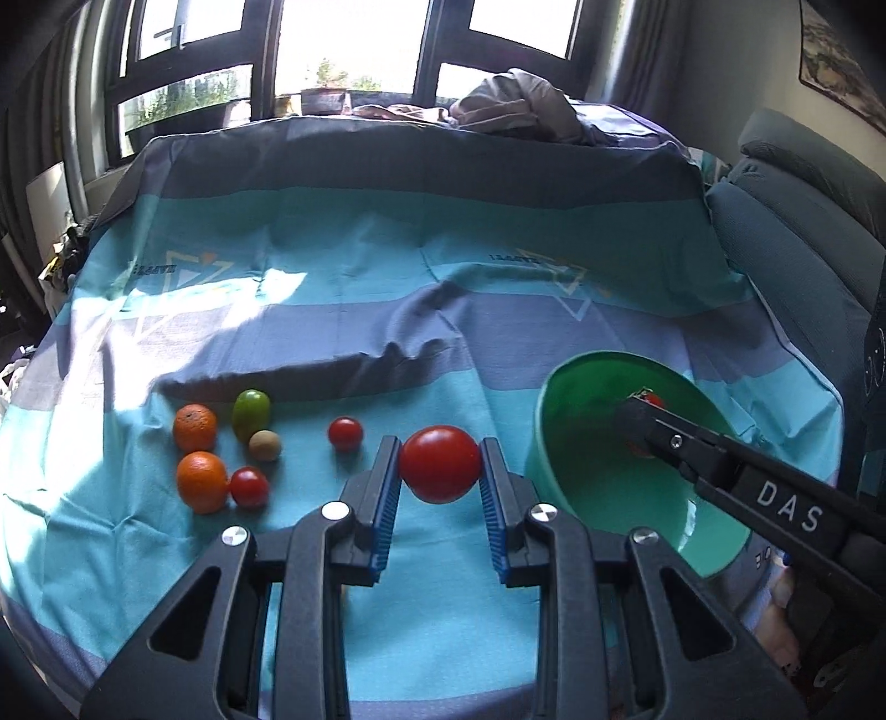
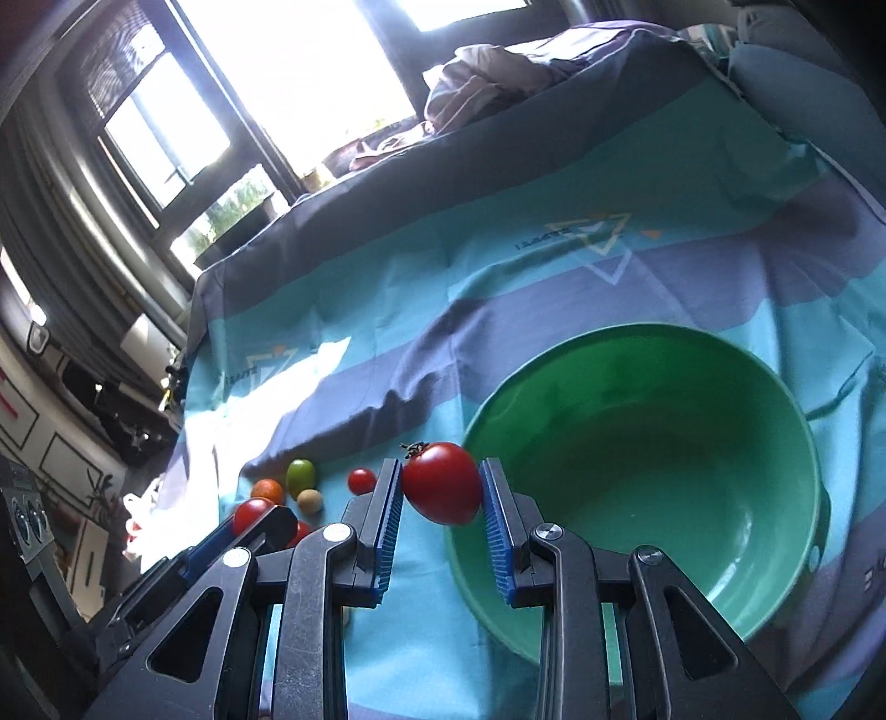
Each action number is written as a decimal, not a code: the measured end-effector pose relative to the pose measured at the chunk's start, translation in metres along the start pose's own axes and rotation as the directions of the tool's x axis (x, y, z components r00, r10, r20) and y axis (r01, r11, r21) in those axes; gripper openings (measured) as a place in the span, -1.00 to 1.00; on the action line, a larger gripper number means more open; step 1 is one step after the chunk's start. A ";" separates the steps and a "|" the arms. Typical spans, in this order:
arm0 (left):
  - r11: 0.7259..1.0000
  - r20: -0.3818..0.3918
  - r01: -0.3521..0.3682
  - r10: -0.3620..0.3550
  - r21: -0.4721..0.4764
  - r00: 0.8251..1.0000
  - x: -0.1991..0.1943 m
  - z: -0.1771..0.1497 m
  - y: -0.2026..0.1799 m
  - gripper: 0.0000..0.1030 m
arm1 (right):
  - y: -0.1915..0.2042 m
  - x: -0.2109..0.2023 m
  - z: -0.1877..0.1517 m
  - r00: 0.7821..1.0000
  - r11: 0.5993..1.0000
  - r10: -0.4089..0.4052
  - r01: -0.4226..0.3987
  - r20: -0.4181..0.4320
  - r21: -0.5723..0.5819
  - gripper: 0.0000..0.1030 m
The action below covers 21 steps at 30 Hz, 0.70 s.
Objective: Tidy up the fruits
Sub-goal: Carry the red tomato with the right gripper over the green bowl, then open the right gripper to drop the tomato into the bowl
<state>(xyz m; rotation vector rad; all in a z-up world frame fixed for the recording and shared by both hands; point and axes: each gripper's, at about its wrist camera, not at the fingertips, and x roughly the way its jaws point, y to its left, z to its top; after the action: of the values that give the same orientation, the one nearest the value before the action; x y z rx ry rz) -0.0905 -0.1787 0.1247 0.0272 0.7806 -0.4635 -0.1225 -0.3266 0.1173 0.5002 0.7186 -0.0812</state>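
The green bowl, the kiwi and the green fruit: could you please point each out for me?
green bowl (image 2: 664,471), right wrist view, bare inner wall.
kiwi (image 1: 264,445), left wrist view, middle of its brown skin.
green fruit (image 1: 251,412), left wrist view, its middle.

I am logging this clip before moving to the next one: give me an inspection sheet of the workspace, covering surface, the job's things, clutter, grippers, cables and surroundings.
Surface: striped blue and teal cloth, wrinkled, partly sunlit.
Job's things: green bowl, nothing seen inside it in the right wrist view. Loose on the cloth: two oranges, a green fruit, a brown kiwi-like fruit, two small tomatoes.
Clutter: nothing seen.
Grippers: left gripper shut on a large tomato; right gripper shut on a stemmed tomato by the bowl's near rim.
Cables: nothing seen.
Surroundings: windows, bundled fabric behind, grey upholstered seat to the right.
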 end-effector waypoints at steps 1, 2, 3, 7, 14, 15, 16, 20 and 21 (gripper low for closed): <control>1.000 -0.006 0.011 -0.011 0.010 1.000 0.003 -0.001 -0.007 -0.47 | -0.006 -0.003 0.001 1.000 1.000 -0.005 0.005 0.005 0.015 -0.40; 1.000 -0.013 0.021 -0.020 0.019 1.000 0.006 -0.001 -0.013 -0.47 | -0.013 -0.005 0.002 1.000 0.999 -0.015 0.014 0.010 0.032 -0.40; 0.999 -0.020 0.031 -0.030 0.030 0.999 0.010 -0.001 -0.020 -0.47 | -0.019 -0.006 0.003 1.000 0.998 -0.027 0.026 0.013 0.048 -0.40; 0.995 -0.048 0.075 -0.072 0.069 0.996 0.024 -0.002 -0.044 -0.47 | -0.042 -0.012 0.005 0.998 0.993 -0.057 0.054 0.023 0.104 -0.40; 0.985 -0.096 0.120 -0.109 0.124 0.989 0.048 -0.003 -0.075 -0.47 | -0.076 -0.013 0.005 0.994 0.976 -0.107 0.104 0.008 0.192 -0.40; 0.984 -0.101 0.123 -0.111 0.126 0.989 0.050 -0.003 -0.078 -0.47 | -0.079 -0.012 0.005 0.994 0.974 -0.114 0.111 0.004 0.199 -0.40; 0.984 -0.105 0.127 -0.114 0.127 0.988 0.052 -0.003 -0.079 -0.46 | -0.081 -0.012 0.005 0.993 0.972 -0.121 0.119 0.001 0.204 -0.40; 0.983 -0.104 0.138 -0.126 0.118 0.987 0.054 -0.007 -0.082 -0.44 | -0.084 -0.009 0.004 0.988 0.968 -0.153 0.151 -0.004 0.203 -0.40; 0.983 -0.096 0.147 -0.136 0.113 0.986 0.052 -0.009 -0.081 -0.46 | -0.083 -0.008 0.004 0.986 0.965 -0.166 0.163 0.001 0.204 -0.40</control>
<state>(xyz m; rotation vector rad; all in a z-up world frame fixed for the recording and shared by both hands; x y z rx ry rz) -0.0980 -0.2705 0.0945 0.1046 0.8437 -0.6476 -0.1461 -0.4029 0.0912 0.6341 0.7374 -0.3170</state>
